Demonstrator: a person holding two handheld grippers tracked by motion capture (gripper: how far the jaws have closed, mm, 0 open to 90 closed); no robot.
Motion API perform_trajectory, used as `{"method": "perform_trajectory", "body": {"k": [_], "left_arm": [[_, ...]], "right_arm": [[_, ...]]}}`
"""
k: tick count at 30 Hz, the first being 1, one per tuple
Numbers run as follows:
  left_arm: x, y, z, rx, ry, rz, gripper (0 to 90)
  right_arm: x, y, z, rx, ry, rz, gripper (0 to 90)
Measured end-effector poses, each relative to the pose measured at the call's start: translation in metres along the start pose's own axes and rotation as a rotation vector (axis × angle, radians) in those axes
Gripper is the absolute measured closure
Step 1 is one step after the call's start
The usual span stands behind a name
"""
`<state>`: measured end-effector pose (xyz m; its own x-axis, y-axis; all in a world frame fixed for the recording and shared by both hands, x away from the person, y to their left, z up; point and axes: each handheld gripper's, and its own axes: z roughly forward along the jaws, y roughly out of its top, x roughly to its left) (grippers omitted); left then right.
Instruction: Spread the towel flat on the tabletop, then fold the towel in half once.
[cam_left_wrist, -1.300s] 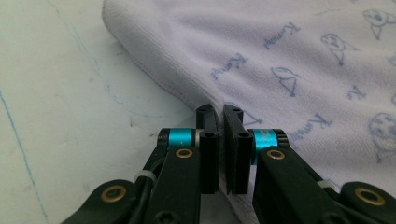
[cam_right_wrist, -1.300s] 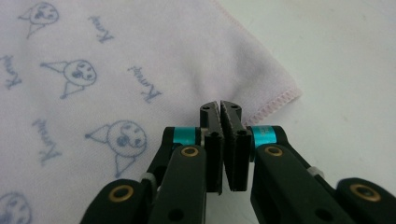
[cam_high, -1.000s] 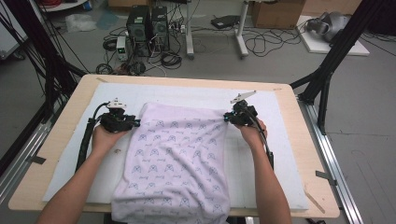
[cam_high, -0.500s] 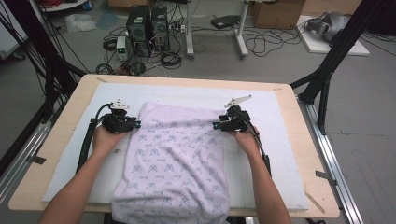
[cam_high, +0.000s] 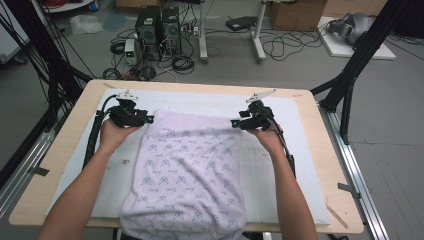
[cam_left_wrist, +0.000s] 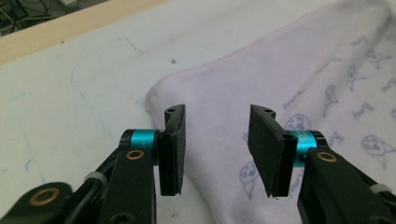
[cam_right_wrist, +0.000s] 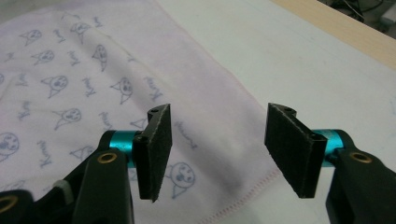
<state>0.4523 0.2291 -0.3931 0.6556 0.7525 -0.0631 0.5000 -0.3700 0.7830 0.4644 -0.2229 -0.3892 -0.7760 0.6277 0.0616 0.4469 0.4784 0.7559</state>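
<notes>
A pale pink cloth (cam_high: 190, 165) printed with small blue cat faces lies spread on the white mat (cam_high: 300, 165), its near end hanging over the table's front edge. My left gripper (cam_high: 148, 119) hovers at the cloth's far left corner (cam_left_wrist: 289, 70). In the left gripper view, that gripper (cam_left_wrist: 215, 149) has open jaws that have just been opening, with the corner lying below them and nothing pressed. My right gripper (cam_high: 235, 122) hovers at the far right corner (cam_right_wrist: 70, 70). In the right gripper view, that gripper (cam_right_wrist: 224, 149) has jaws that have just been opening too, standing wide above the stitched hem.
The mat covers most of the wooden table (cam_high: 80, 107). Bare mat lies left and right of the cloth. Black frame posts (cam_high: 350, 75) stand beside the table. Computer towers (cam_high: 160, 25) and cables sit on the floor beyond the far edge.
Both grippers have let go of the cloth's far corners and risen a little. The right one drew inward along the edge. The cloth now rests flat on the mat.
</notes>
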Motion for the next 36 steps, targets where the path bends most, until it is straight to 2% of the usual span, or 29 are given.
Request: {"method": "perform_trajectory", "body": {"k": [2,5,9,15,23,27,30,32,33,34,35,36], "left_arm": [[0.0,-0.001,0.002,0.012,-0.008,0.001,55.5],[0.001,-0.003,0.006,0.037,-0.016,0.0,54.1],[0.001,-0.003,0.007,0.031,-0.012,-0.001,53.6],[0.005,-0.006,0.011,0.05,0.0,-0.006,53.7],[0.009,-0.011,0.024,0.057,0.016,-0.012,54.8],[0.013,-0.016,0.036,0.068,0.035,-0.032,56.3],[0.016,-0.022,0.046,0.095,0.053,-0.057,56.2],[0.017,-0.023,0.047,0.074,0.052,-0.085,56.3],[0.018,-0.022,0.047,0.075,0.059,-0.085,56.4],[0.017,-0.022,0.047,0.081,0.077,-0.074,59.0],[0.017,-0.022,0.047,0.085,0.085,-0.067,65.4],[0.018,-0.022,0.046,0.084,0.065,-0.08,72.2]], "right_arm": [[-0.002,-0.003,0.001,0.02,-0.002,0.014,37.2],[-0.001,-0.009,0.003,0.018,-0.006,0.02,37.1],[0.0,-0.012,0.01,0.029,-0.001,0.022,36.8],[-0.001,-0.013,0.017,0.043,-0.017,0.024,36.7],[-0.007,-0.018,0.024,0.063,-0.04,0.033,36.7],[-0.012,-0.022,0.03,0.08,-0.058,0.048,37.1],[-0.015,-0.025,0.035,0.098,-0.074,0.057,38.1],[-0.017,-0.028,0.039,0.118,-0.086,0.064,39.6],[-0.017,-0.029,0.041,0.124,-0.092,0.065,40.6],[-0.017,-0.029,0.041,0.119,-0.097,0.066,43.1],[-0.018,-0.029,0.041,0.114,-0.104,0.074,46.3],[-0.018,-0.029,0.041,0.113,-0.105,0.078,50.5]]}}
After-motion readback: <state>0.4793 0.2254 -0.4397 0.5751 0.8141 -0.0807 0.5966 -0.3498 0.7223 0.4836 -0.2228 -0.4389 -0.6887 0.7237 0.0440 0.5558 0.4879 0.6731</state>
